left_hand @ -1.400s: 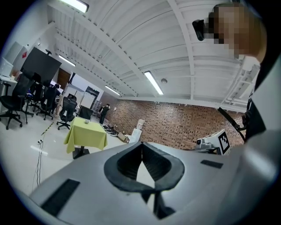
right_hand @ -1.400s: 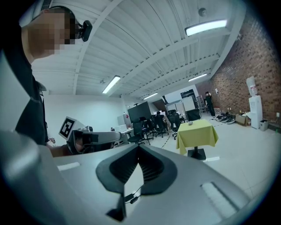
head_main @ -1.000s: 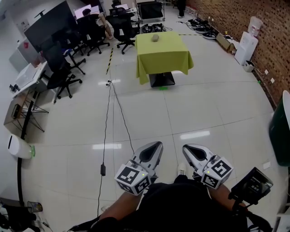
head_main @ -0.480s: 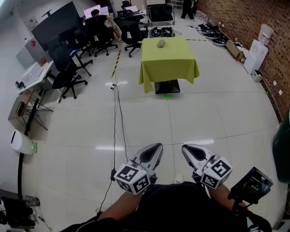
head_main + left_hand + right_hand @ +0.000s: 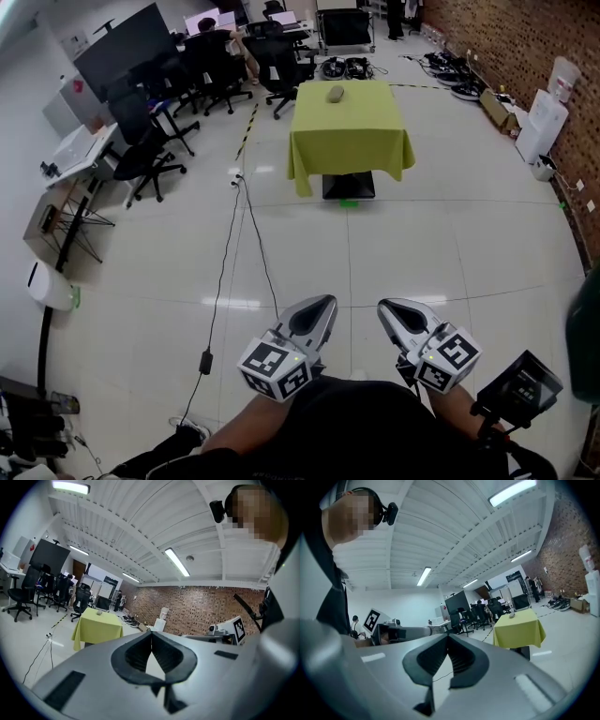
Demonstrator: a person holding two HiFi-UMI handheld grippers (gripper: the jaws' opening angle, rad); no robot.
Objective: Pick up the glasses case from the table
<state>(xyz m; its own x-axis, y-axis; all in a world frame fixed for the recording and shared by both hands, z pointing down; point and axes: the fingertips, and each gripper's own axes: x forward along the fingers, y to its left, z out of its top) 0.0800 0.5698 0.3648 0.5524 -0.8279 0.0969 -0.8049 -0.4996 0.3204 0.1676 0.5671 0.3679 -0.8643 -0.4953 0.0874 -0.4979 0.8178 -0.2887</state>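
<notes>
Covering the room: glossy pale tile floor; rough brick wall at upper right.
Furniture: square table draped in yellow-green cloth, upper centre.
Tools: smooth grey left gripper and right gripper, bottom centre, jaws closed together, holding nothing.
Task item: glasses case, small grey oval on the cloth, well apart from both.

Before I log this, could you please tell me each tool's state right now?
Left tool: closed, holding nothing.
Right tool: closed, holding nothing.
</notes>
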